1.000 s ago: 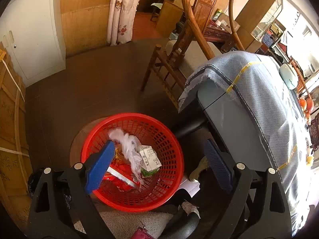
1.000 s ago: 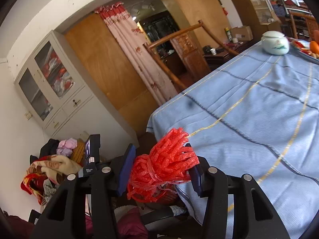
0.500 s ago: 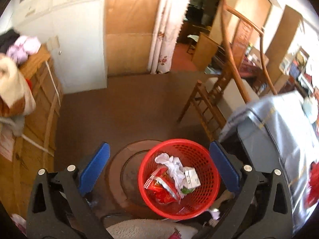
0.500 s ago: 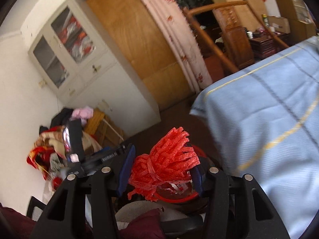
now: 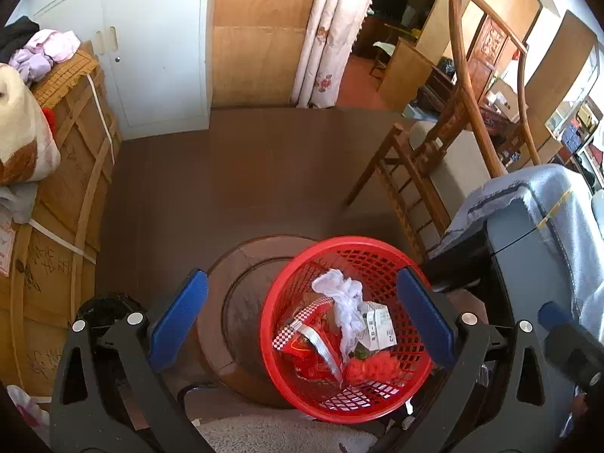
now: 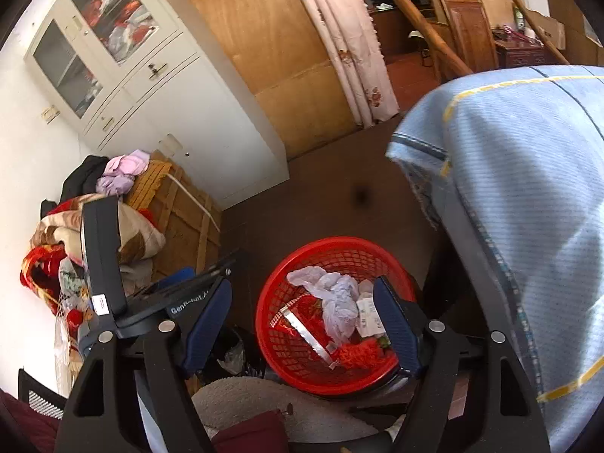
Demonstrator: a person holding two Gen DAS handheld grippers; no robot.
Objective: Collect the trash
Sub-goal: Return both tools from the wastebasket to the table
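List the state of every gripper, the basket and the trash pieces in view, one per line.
left gripper: open, empty, above the basket.
right gripper: open, empty, over the basket.
red basket: upright, partly filled.
red foam net: lying loose in the basket.
white crumpled plastic: lying on top of the pile.
small carton: lying in the basket, beside the plastic.
cabinet doors: shut.

Left gripper [image 5: 302, 317]: black plastic frame, triangular cut-outs in both arms, two silver round screws on each arm, flat blue pads [image 5: 177, 319] on the fingers. Right gripper [image 6: 302, 324]: same black frame, cut-outs and silver screws, dark blue pads [image 6: 396, 328]. White lettering, partly readable as "GenRobot", on a black body seen in the right wrist view.
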